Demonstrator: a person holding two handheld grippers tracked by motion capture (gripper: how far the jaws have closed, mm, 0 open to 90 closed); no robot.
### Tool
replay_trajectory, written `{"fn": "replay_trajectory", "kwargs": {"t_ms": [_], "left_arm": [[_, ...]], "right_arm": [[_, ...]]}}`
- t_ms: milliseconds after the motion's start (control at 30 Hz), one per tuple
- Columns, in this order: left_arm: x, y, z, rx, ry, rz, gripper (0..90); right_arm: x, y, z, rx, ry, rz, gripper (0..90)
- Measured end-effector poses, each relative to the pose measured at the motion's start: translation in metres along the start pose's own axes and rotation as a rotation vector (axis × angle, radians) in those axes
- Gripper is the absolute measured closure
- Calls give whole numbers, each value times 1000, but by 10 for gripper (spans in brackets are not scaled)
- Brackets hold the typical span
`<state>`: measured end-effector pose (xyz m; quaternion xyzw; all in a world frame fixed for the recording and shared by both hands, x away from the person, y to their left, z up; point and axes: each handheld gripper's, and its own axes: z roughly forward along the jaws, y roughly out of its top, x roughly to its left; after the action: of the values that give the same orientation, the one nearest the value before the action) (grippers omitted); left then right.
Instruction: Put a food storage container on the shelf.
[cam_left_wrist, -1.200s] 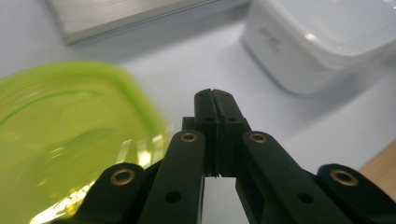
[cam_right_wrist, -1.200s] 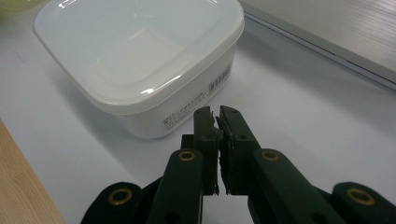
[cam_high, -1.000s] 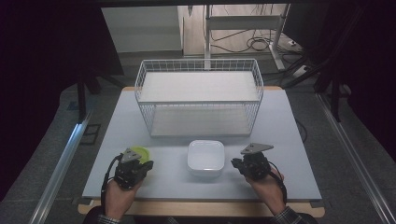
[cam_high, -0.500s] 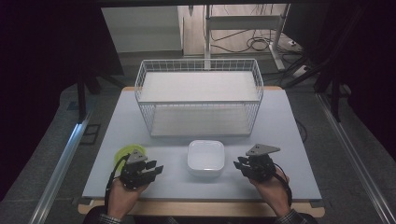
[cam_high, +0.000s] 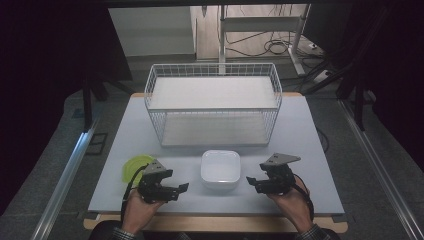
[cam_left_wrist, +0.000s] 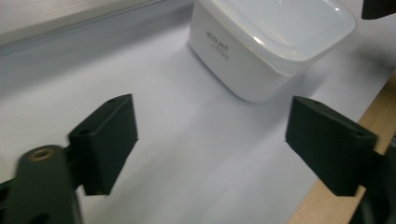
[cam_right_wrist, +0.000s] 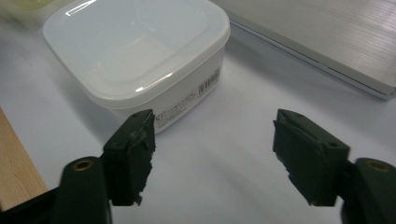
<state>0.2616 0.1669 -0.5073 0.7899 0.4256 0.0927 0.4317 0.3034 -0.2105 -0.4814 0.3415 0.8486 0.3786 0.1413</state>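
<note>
The left gripper (cam_high: 172, 189) has been drawn off the green lid (cam_high: 134, 167), which is left flat on the desk (cam_high: 310, 145); both grippers are turned inward, jaws spread and empty; the white tub (cam_high: 220, 170) is flanked, just ahead of the right gripper (cam_high: 254, 183).

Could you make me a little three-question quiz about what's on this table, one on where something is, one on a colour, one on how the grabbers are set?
1. The white container sits:
A. inside the wire basket
B. between the two grippers
C. on the floor

2. The lid by the left gripper is:
A. red
B. blue
C. yellow-green

3. The jaws of the right gripper are:
A. apart, holding nothing
C. shut on the container
B. shut on the lid

Answers: 1 B, it lies in front of the wire basket with a gripper on each side; 2 C, seen from above; 3 A, bare table shows between them.
</note>
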Motion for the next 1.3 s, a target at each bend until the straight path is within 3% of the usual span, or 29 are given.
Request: {"fn": "replay_trajectory", "kwargs": {"t_ms": [167,200,233,333,400,467,633,833,1100,1233,1300], "left_arm": [[-6,11,11,-20,-8,90,88],[-6,11,11,-20,-8,90,91],[-6,15,13,-30,-11,127,91],[-6,20,16,-35,-18,139,91],[-6,28,22,-19,-35,118,94],[-8,34,27,-1,-19,130,87],[-12,45,40,29,-31,126,47],[-10,53,52,30,-83,96,40],[-3,59,72,46,-161,44,108],[2,58,74,61,-237,-2,171],[1,59,73,71,-234,-10,197]], "right_arm": [[1,3,2,-29,24,7,184],[1,3,2,-29,24,7,184],[1,5,3,-39,50,19,158],[1,7,5,-36,73,27,134],[1,8,8,-38,89,33,109],[2,10,12,-42,94,35,93],[3,17,22,-18,126,48,63],[1,23,29,4,148,77,57],[-6,33,46,46,197,156,196],[-10,36,50,61,256,212,314],[-9,37,49,73,263,231,341]]}}
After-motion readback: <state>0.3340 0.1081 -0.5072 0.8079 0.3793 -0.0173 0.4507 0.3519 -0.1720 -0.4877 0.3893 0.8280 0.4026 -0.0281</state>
